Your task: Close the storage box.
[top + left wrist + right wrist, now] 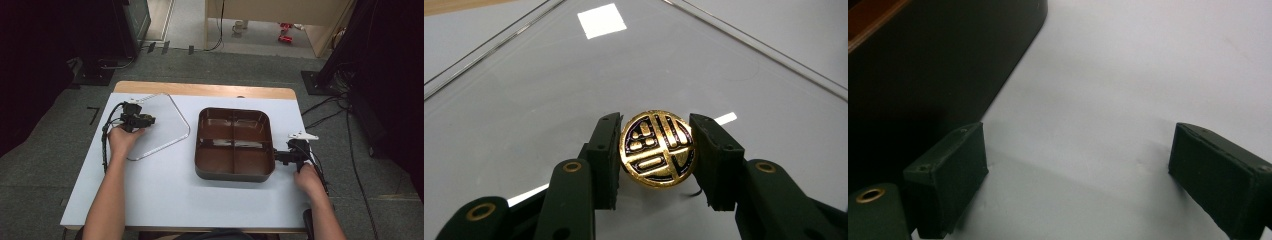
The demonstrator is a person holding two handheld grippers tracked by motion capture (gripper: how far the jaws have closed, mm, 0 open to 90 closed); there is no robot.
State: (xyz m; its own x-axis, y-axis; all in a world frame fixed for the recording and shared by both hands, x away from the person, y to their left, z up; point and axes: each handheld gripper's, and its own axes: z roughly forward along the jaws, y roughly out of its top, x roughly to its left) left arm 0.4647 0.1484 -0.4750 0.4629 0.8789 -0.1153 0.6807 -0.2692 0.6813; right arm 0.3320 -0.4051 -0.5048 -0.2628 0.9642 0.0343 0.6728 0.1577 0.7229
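Observation:
A clear, flat lid (162,131) with rounded corners lies on the left part of the white table. At its middle sits a round black knob (658,149) with a gold pattern. My left gripper (656,125) is shut on this knob, one pad pressed on either side, and reaches it from the lid's left edge (146,120). A dark brown tray (200,145) with several compartments stands at the table's middle right. My right gripper (278,156) rests beside the tray's right wall (923,75). Its jaws (1080,145) stand open over bare table with nothing between them.
The white table top (165,190) ends in a wooden strip (210,90) at the far side. Black stands and cables (330,105) lie on the grey floor around the table. The person's forearms come in from the near edge.

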